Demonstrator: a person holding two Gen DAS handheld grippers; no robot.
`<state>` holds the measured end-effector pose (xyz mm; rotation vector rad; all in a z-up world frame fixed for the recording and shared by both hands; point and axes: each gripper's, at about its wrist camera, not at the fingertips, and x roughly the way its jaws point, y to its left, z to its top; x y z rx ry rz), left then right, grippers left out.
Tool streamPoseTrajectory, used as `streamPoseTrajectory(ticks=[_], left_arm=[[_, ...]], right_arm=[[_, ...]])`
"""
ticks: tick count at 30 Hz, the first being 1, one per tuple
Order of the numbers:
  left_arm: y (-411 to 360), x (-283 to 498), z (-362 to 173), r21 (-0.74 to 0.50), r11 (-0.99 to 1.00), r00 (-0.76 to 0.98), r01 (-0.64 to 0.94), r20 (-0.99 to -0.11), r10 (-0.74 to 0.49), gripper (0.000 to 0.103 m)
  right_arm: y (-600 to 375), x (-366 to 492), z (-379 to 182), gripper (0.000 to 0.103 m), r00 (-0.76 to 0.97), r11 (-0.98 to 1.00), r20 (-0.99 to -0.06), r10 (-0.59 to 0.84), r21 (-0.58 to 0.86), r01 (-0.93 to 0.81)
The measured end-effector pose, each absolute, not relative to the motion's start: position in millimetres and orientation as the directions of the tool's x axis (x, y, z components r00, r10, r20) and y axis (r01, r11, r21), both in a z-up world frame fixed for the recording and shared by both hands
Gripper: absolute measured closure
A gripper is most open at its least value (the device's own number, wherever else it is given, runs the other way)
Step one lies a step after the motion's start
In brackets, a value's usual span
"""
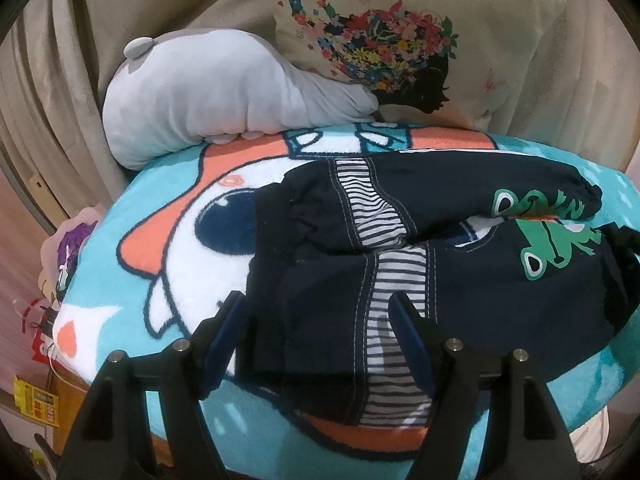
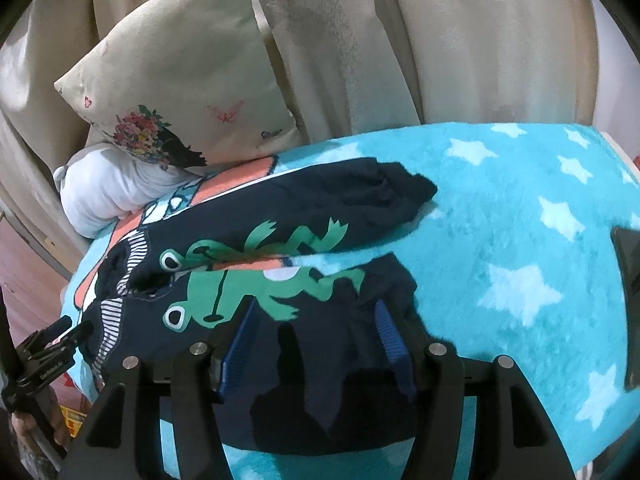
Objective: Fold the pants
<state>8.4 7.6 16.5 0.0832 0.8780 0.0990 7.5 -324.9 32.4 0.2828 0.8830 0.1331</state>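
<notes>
Navy pants (image 1: 460, 292) with green frog prints and striped side panels lie spread on a turquoise cartoon blanket (image 1: 108, 240), both legs side by side. My left gripper (image 1: 318, 300) hovers open over the waist end, its fingers either side of the near striped panel, pads not pressing the cloth. In the right wrist view the pants (image 2: 360, 192) run from the left to the cuffs in the middle. My right gripper (image 2: 316, 306) stands open over the near leg's cuff, with rumpled cloth between the blue pads (image 2: 390, 332) but not clamped. The left gripper (image 2: 74, 326) shows at the lower left.
A grey plush cushion (image 1: 192, 92) and a floral pillow (image 1: 400, 40) lean against beige curtains (image 2: 440, 40) behind the pants. The star-printed blanket (image 2: 500, 220) stretches bare to the right. A dark object (image 2: 628, 280) juts in at the right edge. Yellow packaging (image 1: 36, 404) sits below the blanket's left edge.
</notes>
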Motion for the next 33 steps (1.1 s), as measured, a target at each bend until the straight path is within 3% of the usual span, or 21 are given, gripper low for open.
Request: streamPoseTrajectory(ticks=[5, 11, 17, 25, 27, 29, 31, 32, 33], left_arm=[[9.8, 30.4, 27.3, 0.083, 0.996, 0.639, 0.032, -0.768, 0.043, 0.031], [12.9, 108.8, 41.4, 0.107, 0.984, 0.651, 0.141, -0.759, -0.010, 0.030], [7.3, 179.3, 19.5, -0.014, 0.965, 0.523, 0.262, -0.838, -0.154, 0.030], [-1.5, 225.4, -24.0, -0.038, 0.926, 0.397, 0.375, -0.896, -0.197, 0.030], [-5.5, 228.4, -26.6, -0.029, 0.918, 0.404, 0.395, -0.892, -0.202, 0.019], [-10.5, 228.5, -28.7, -0.023, 0.906, 0.400, 0.422, -0.892, -0.209, 0.019], [-14.5, 223.8, -29.1, -0.009, 0.890, 0.398, 0.456, -0.892, -0.213, 0.019], [-15.9, 220.7, -28.4, -0.002, 0.883, 0.400, 0.469, -0.891, -0.215, 0.029], [-16.8, 215.9, -25.8, -0.005, 0.875, 0.404, 0.484, -0.886, -0.229, 0.054]], right_arm=[[-332.5, 42.7, 54.9, 0.038, 0.624, 0.972, -0.751, 0.217, 0.224, -0.068], [-335.4, 112.1, 59.8, 0.035, 0.562, 0.970, -0.790, 0.243, 0.194, -0.146], [-316.0, 176.2, 33.9, 0.035, 0.456, 0.957, -0.852, 0.258, 0.160, -0.242], [-273.4, 214.5, 2.0, 0.035, 0.320, 0.907, -0.895, 0.310, 0.179, -0.380], [-263.3, 217.5, -4.9, 0.034, 0.317, 0.906, -0.908, 0.275, 0.134, -0.402], [-255.8, 216.8, -5.7, 0.028, 0.334, 0.899, -0.906, 0.261, 0.102, -0.426], [-251.7, 215.2, -6.1, 0.029, 0.343, 0.896, -0.906, 0.248, 0.081, -0.436], [-249.6, 212.2, -5.8, 0.037, 0.350, 0.893, -0.906, 0.238, 0.063, -0.445], [-247.8, 210.0, -4.0, 0.047, 0.357, 0.891, -0.904, 0.233, 0.052, -0.451]])
